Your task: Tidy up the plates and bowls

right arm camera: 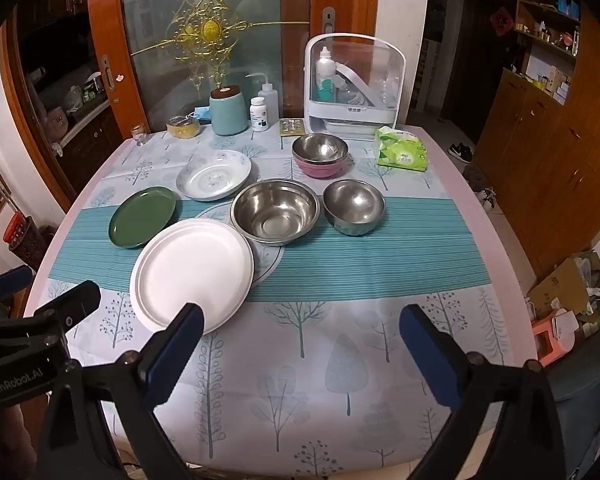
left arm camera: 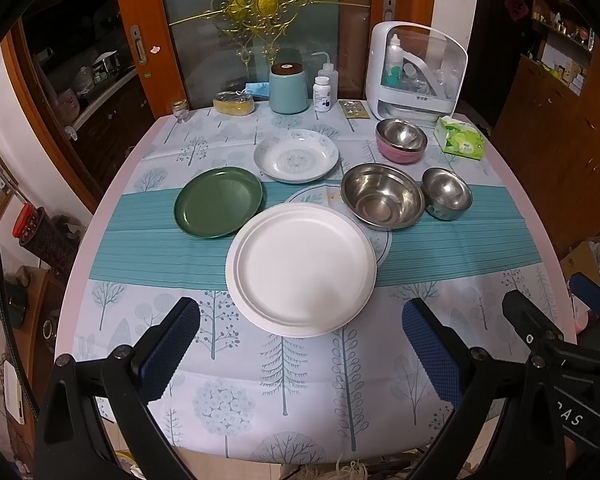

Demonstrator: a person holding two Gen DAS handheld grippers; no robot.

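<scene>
- Round table [left arm camera: 112, 216] covered by a pale tree-print cloth with a teal striped band across its middle; it bears all the tableware.
- White dome-lidded countertop appliance [left arm camera: 416, 72], at the table's far edge, behind and to the right of the white plate stack.
- White round plate stack [left arm camera: 302, 268], two plates nested, lying flat at the near side of the teal band; taken here as the landmark.
- Large stainless-steel bowl [left arm camera: 382, 194], upright, just beyond the stack's right rim; the views do not settle whether they touch.
- Dark green round plate [left arm camera: 218, 200], flat, just beyond the stack's left rim.
- White floral-patterned shallow plate [left arm camera: 296, 155], flat, farther back than the stack and near the green plate.
- Steel bowl nested in a pink bowl [left arm camera: 401, 141], well behind and right of the stack.
- Small stainless-steel bowl [left arm camera: 446, 193], right of the stack, just beside the large bowl.
- Green tissue pack [left arm camera: 460, 143], far right of the stack, beside the nested pair.
- Left gripper [left arm camera: 300, 344], jaws spread wide and empty, hovering at the stack's near rim.
- Right gripper [right arm camera: 300, 340], jaws likewise released, holding nothing, above bare cloth to the right of the stack; its left finger [right arm camera: 176, 344] overlaps the stack's near rim in view.
</scene>
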